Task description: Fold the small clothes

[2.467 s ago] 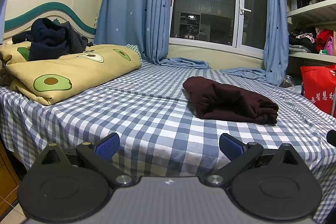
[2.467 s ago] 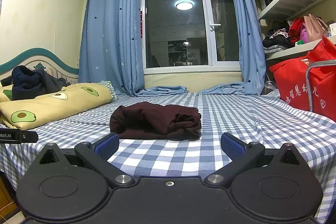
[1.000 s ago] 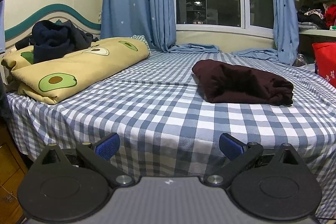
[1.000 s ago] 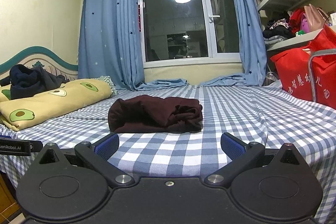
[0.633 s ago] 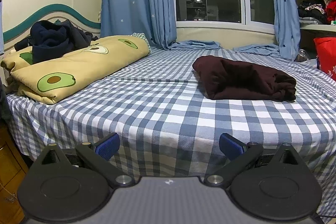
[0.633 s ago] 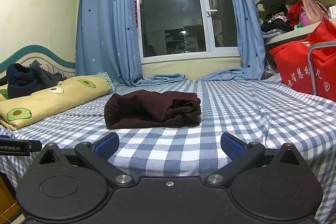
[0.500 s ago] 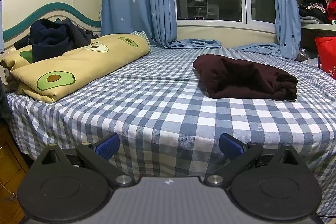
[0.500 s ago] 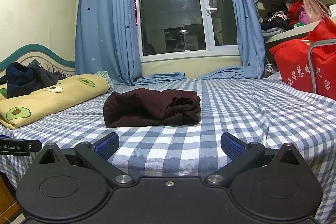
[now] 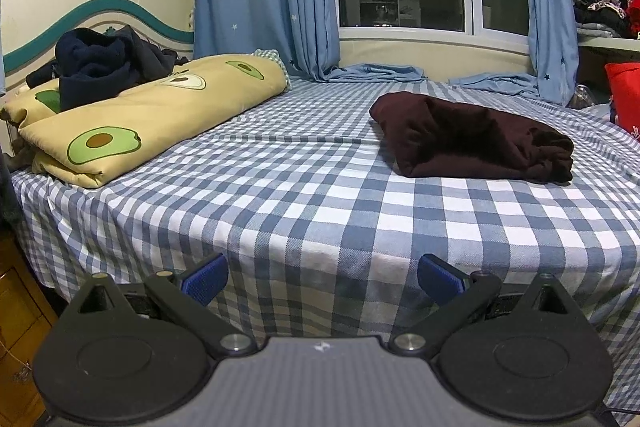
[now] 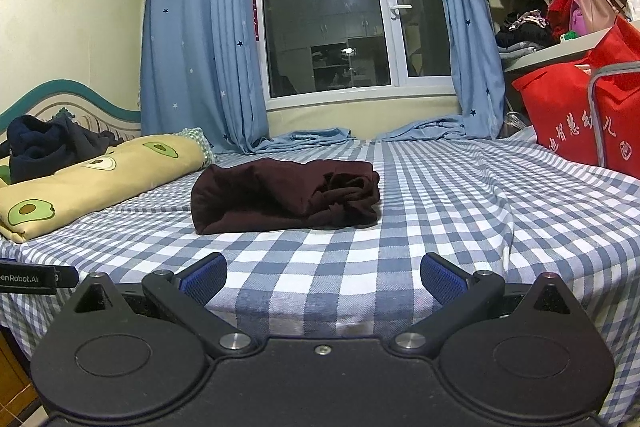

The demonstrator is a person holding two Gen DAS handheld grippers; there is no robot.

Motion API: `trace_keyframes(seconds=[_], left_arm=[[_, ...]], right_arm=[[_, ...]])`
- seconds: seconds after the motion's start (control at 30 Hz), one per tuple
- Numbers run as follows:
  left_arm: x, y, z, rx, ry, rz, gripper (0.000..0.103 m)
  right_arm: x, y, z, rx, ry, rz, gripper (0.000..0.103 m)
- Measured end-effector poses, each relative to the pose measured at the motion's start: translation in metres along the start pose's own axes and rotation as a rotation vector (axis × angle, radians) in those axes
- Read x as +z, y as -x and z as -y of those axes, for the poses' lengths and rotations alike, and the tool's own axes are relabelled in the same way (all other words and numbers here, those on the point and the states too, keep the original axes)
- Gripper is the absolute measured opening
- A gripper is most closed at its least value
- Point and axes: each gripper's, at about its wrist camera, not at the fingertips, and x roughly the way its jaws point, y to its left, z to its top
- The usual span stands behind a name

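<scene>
Holding both tongs at bed edge: left tongs (image 9: 322,277) and right tongs (image 10: 323,275) spread wide, gripping nothing. Maroon garment (image 10: 286,195) lies mid-bed on checked sheet (image 9: 320,195), already folded into compact bundle, I judge. Navy clothes (image 9: 102,61) heaped on avocado quilt (image 9: 140,107), unfolded, left to do.

Garment (image 9: 472,139) on bed (image 9: 320,195), right of quilt (image 9: 132,115)

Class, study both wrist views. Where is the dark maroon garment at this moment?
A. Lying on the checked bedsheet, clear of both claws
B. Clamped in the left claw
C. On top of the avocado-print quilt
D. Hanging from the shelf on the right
A: the dark maroon garment lies bunched on the checked bedsheet, while the left claw and right claw are both open and empty, short of it.
</scene>
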Motion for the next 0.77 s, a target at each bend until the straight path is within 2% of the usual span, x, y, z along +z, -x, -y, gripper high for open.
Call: trace_keyframes(seconds=[0.77], left_arm=[[0.002, -0.019, 0.007, -0.008, -0.002, -0.035, 0.102]], right_arm=[[-0.007, -0.016, 0.006, 0.002, -0.008, -0.048, 0.103]])
